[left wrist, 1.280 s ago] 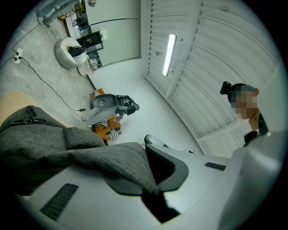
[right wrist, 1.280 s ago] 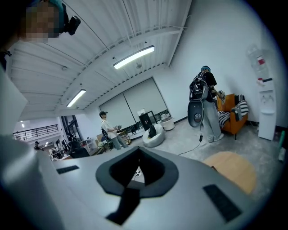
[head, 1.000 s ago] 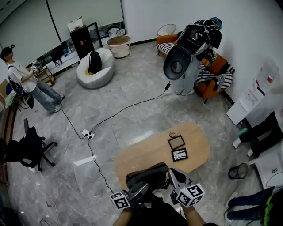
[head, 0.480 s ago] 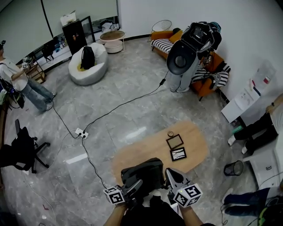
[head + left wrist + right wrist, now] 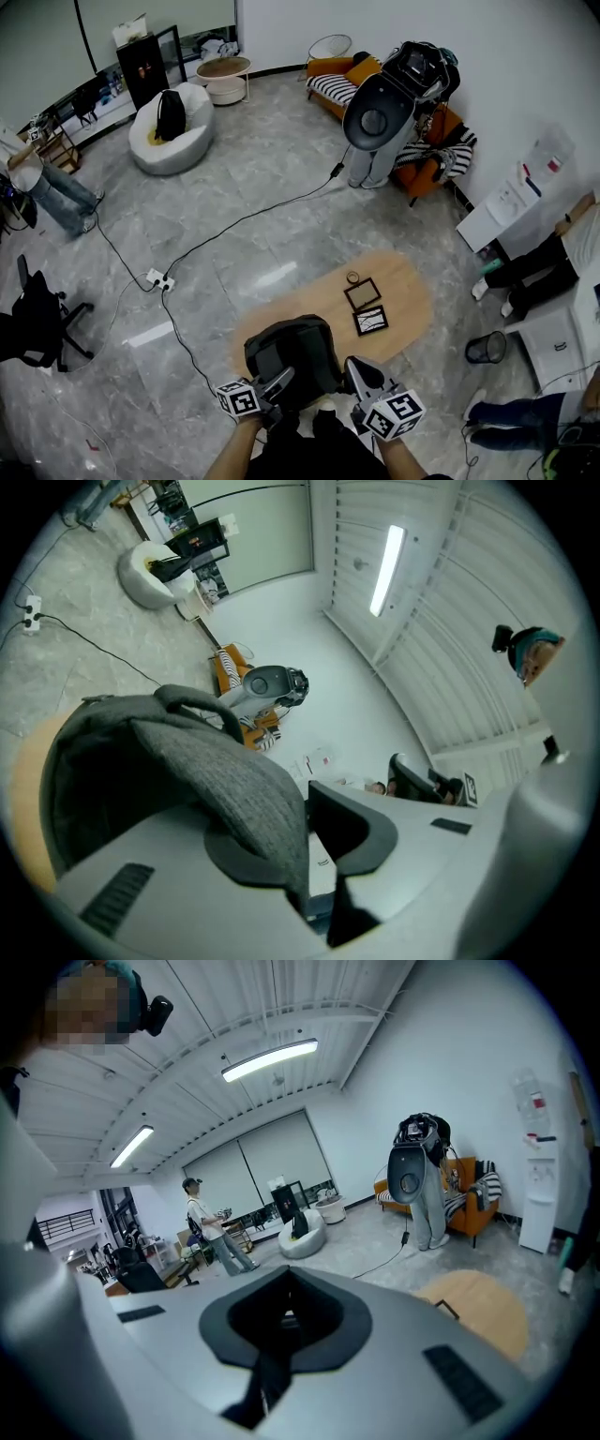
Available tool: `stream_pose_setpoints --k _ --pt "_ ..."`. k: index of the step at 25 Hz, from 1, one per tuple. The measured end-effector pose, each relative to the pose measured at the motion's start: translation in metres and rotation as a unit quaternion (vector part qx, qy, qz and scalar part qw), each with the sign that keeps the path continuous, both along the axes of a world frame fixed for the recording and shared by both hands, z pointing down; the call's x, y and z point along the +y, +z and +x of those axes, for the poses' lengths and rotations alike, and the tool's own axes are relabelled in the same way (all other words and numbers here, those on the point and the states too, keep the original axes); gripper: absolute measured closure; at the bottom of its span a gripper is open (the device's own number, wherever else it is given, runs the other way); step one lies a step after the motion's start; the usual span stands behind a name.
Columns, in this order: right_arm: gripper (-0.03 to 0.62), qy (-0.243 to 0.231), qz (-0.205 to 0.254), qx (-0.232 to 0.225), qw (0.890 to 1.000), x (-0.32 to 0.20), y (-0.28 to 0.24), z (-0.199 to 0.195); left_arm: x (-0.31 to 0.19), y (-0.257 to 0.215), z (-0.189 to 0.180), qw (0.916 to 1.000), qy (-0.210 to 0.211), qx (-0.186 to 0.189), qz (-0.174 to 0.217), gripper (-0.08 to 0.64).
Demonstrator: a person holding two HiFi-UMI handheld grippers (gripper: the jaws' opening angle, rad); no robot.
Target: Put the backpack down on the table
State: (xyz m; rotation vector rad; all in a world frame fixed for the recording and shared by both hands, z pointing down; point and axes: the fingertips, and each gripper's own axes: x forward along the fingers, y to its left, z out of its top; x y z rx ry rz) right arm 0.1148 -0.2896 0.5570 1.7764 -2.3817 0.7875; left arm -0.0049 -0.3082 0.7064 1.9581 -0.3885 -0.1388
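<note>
Backpack (image 5: 291, 354) is sitting at the near-left end of the table (image 5: 412, 305); can't tell if the base is fully resting or hanging just above. L gripper (image 5: 279, 381) is clamping the backpack's grey woven strap (image 5: 234, 789), so letting go is prob. what's left to do. R gripper (image 5: 354, 369) is hovering just beside the backpack w/ jaws pressed together, nothing btwn them. Backpack is looking soft: dark grey fabric, rounded top w/ a loop handle (image 5: 192, 700). Table is showing smooth light wood, oval shape; two flat dark frames (image 5: 362, 293) are lying further right.
</note>
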Motion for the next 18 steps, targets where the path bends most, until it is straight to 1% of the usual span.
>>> stream_pose_setpoints --k 2,3,5,6,8,10,12,13,16,18 --pt "0.581 -0.003 -0.003 0.003 1.0 0.0 0.002 -0.003 0.005 0.024 -0.002 0.9996 0.011 -0.026 -0.011 0.455" --pt "0.581 -0.005 -0.004 0.003 1.0 0.001 0.003 -0.005 0.008 0.037 -0.005 0.999 0.012 -0.038 -0.019 0.449" --pt "0.581 -0.007 -0.007 0.003 1.0 0.002 0.003 -0.009 0.011 0.056 -0.011 0.9978 0.0 -0.055 -0.038 0.444" --pt "0.581 -0.008 -0.008 0.003 1.0 0.003 0.004 -0.011 0.011 0.061 -0.014 0.9973 -0.009 -0.06 -0.043 0.495" --pt "0.581 -0.011 -0.009 0.003 1.0 0.004 0.005 -0.015 0.006 0.065 -0.014 0.9965 -0.018 -0.071 -0.041 0.522" --pt "0.581 -0.013 -0.01 0.004 1.0 0.003 0.005 -0.017 0.0 0.071 -0.01 0.9957 -0.022 -0.077 -0.046 0.526" --pt "0.581 -0.017 -0.012 0.005 1.0 0.003 0.006 -0.018 -0.005 0.078 -0.009 0.9946 -0.027 -0.079 -0.061 0.526" --pt "0.581 -0.018 -0.013 0.006 1.0 0.003 0.006 -0.018 -0.006 0.083 -0.008 0.9935 -0.027 -0.087 -0.069 0.526" --pt "0.581 -0.02 -0.015 0.008 1.0 0.001 0.008 -0.018 -0.007 0.105 -0.009 0.9879 -0.024 -0.128 -0.085 0.525" --pt "0.581 -0.021 -0.016 0.01 1.0 0.001 0.009 -0.019 -0.009 0.113 -0.012 0.9859 -0.028 -0.145 -0.079 0.525"
